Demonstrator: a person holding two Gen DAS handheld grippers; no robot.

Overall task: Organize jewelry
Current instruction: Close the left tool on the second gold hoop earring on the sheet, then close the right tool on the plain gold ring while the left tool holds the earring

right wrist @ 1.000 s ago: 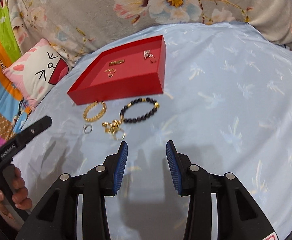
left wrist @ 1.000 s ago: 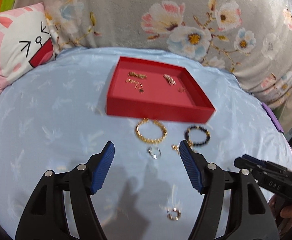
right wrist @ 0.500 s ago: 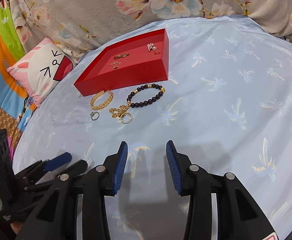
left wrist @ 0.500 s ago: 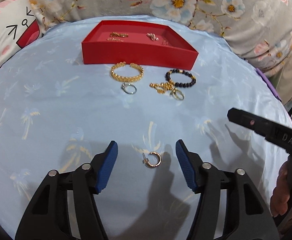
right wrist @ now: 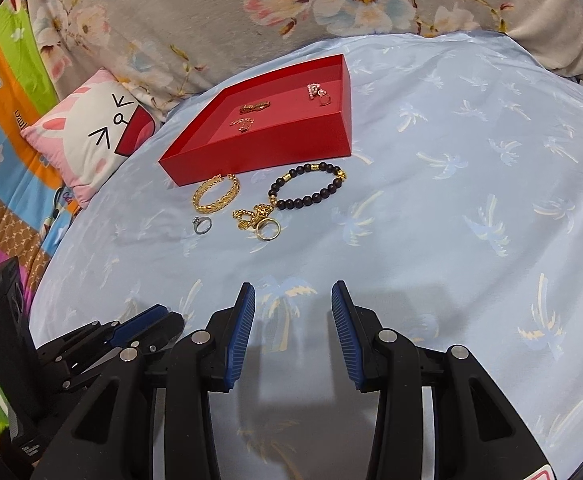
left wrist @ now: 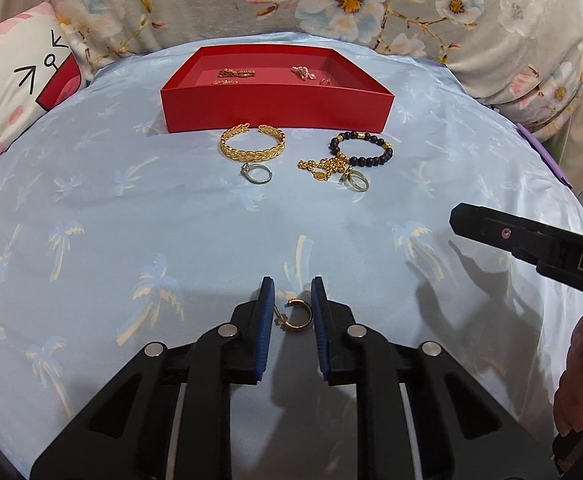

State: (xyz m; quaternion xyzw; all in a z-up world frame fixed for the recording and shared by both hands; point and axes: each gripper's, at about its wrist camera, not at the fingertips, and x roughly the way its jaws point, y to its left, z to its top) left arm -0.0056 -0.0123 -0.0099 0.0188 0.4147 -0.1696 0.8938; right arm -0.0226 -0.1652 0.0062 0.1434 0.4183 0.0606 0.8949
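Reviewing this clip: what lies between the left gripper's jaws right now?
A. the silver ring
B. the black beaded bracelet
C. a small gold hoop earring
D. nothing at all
C: in the left wrist view the small gold hoop earring sits on the blue cloth between the blue pads of the left gripper, whose jaws have just been closing in on it; the silver ring and black beaded bracelet lie farther off, near the red tray.

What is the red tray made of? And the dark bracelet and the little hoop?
Red tray: looks like matte cardboard, with flat dull walls. Dark bracelet: round dark beads, maybe wood or stone, with gold spacers. Hoop: shiny gold-coloured metal.
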